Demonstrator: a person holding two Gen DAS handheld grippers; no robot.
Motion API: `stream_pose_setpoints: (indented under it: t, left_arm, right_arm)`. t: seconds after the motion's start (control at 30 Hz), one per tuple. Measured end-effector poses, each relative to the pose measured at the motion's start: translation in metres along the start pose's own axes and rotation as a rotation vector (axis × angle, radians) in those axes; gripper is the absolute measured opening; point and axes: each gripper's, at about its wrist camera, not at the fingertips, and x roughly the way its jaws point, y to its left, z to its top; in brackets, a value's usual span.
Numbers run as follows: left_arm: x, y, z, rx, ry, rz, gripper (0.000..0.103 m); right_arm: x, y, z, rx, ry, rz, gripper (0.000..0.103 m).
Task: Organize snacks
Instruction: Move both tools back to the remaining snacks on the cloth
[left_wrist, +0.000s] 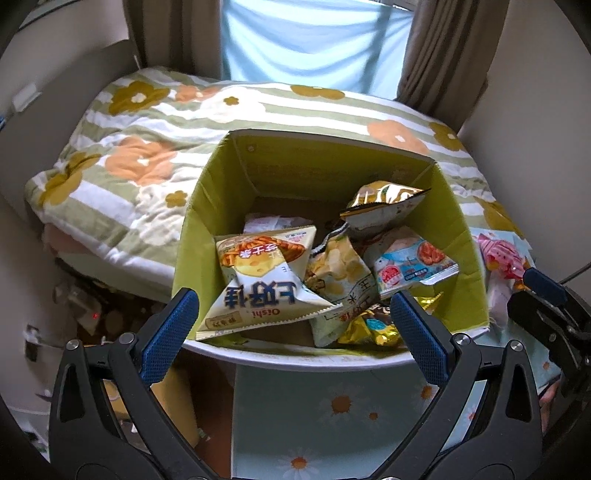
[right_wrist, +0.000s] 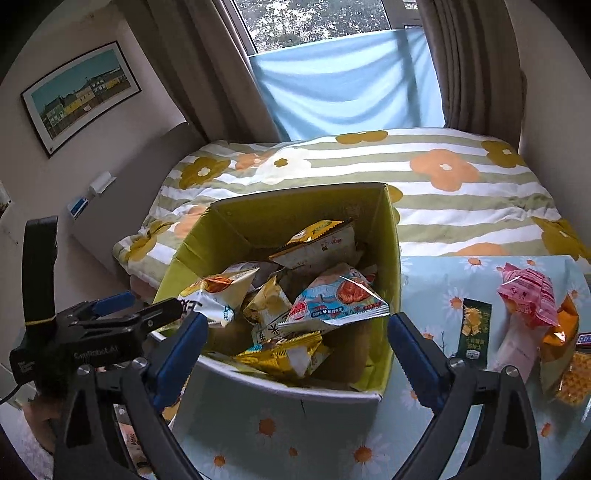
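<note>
An open cardboard box with a green inside (left_wrist: 207, 206) (right_wrist: 391, 266) stands on the daisy-print table and holds several snack bags: a white and yellow Oishi bag (left_wrist: 262, 280) (right_wrist: 214, 295), a blue and red bag (left_wrist: 413, 266) (right_wrist: 340, 299), gold bags (left_wrist: 380, 201) (right_wrist: 280, 354). My left gripper (left_wrist: 295, 328) is open and empty at the box's near rim. My right gripper (right_wrist: 295, 343) is open and empty, also at the near rim. Loose snacks lie right of the box: a pink bag (right_wrist: 528, 295) (left_wrist: 502, 251), a dark green packet (right_wrist: 474, 328), an orange bag (right_wrist: 561, 339).
A bed with a flowered striped quilt (left_wrist: 147, 147) (right_wrist: 443, 177) lies behind the table. The left gripper's body (right_wrist: 92, 325) shows at the left of the right wrist view; the right gripper's body (left_wrist: 554, 310) at the right of the left view. The table cloth (right_wrist: 295, 424) runs under both grippers.
</note>
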Motion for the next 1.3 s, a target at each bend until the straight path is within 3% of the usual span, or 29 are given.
stream_pose_setpoints:
  t: [0.3,0.6,0.97,1.17,1.3]
  left_arm:
    - [-0.013,-0.023,0.002,0.057,-0.039,-0.077,0.103]
    - [-0.016,-0.077,0.012,0.126,-0.048,-0.148,0.103]
    - [0.004,-0.230,0.031,0.242,-0.019,-0.196,0.103]
    - [0.040,-0.314,0.032,0.295,0.053,-0.206,0.103]
    - [0.063,-0.344,0.034,0.271,0.115,-0.207,0.103]
  right_arm:
    - [-0.036,-0.007,-0.007,0.025,-0.062,-0.059,0.097]
    - [-0.079,-0.062,-0.013,0.129,-0.126,-0.130,0.097]
    - [-0.133,-0.187,-0.022,0.215,-0.115,-0.234,0.097]
    - [-0.136,-0.253,-0.030,0.270,-0.058,-0.223,0.097]
    - [-0.136,-0.288,-0.039,0.339,-0.022,-0.193,0.097]
